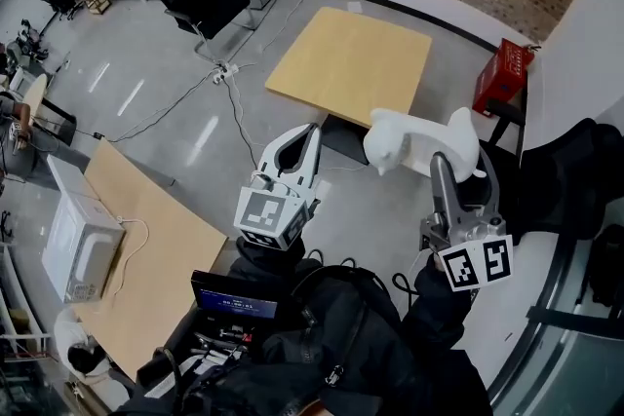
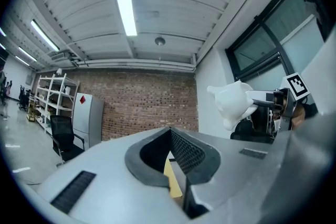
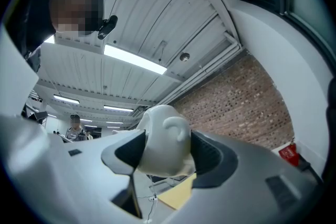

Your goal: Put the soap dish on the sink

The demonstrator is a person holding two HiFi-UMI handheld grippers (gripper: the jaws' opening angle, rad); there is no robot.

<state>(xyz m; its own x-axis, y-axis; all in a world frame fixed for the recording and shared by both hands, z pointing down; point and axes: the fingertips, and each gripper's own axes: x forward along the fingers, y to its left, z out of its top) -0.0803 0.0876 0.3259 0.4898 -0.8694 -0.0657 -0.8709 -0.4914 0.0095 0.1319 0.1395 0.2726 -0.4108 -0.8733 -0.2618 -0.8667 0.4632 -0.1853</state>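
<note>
Head view: soap dish (image 1: 419, 141) in tongs (image 1: 461, 170)

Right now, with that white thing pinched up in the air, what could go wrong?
1. The right gripper clamps the rounded white soap dish near one end only, well above the floor. It could twist or slip out and fall.
2. The open, empty left gripper is close beside it and might bump it.
3. Cables lie across the floor, a likely tripping hazard, and no sink is in view.
</note>
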